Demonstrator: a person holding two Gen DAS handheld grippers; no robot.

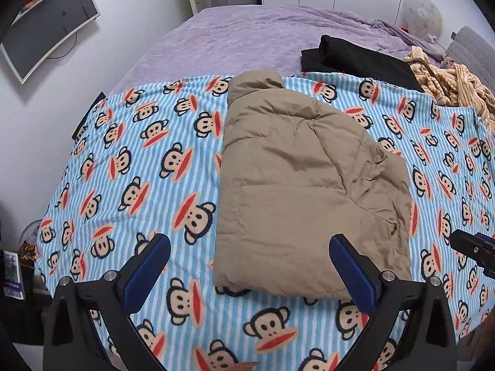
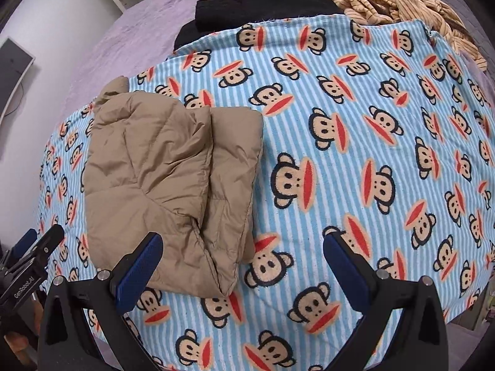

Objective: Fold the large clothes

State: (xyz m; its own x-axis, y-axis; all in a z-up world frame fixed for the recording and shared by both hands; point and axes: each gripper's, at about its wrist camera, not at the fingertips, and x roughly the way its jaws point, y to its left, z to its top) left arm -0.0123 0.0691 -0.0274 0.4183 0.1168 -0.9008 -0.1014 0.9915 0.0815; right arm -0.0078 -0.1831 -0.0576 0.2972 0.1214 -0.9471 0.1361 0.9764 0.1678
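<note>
A tan puffer jacket (image 1: 306, 185) lies folded into a long bundle on a blue striped blanket with monkey faces (image 1: 148, 160). My left gripper (image 1: 250, 249) hovers open above the jacket's near end, nothing between its blue pads. In the right wrist view the same jacket (image 2: 167, 179) lies to the left, and my right gripper (image 2: 243, 244) stands wide open over its near right corner and the blanket (image 2: 371, 154), touching neither. The other gripper's tip shows at each view's edge: the right one (image 1: 473, 247) and the left one (image 2: 40, 244).
A folded black garment (image 1: 355, 58) and a crumpled yellow striped garment (image 1: 448, 83) lie at the blanket's far right. Behind is a purple bedspread (image 1: 247, 37). A monitor (image 1: 46, 34) hangs on the left wall. A white fan (image 1: 422, 12) stands at the back right.
</note>
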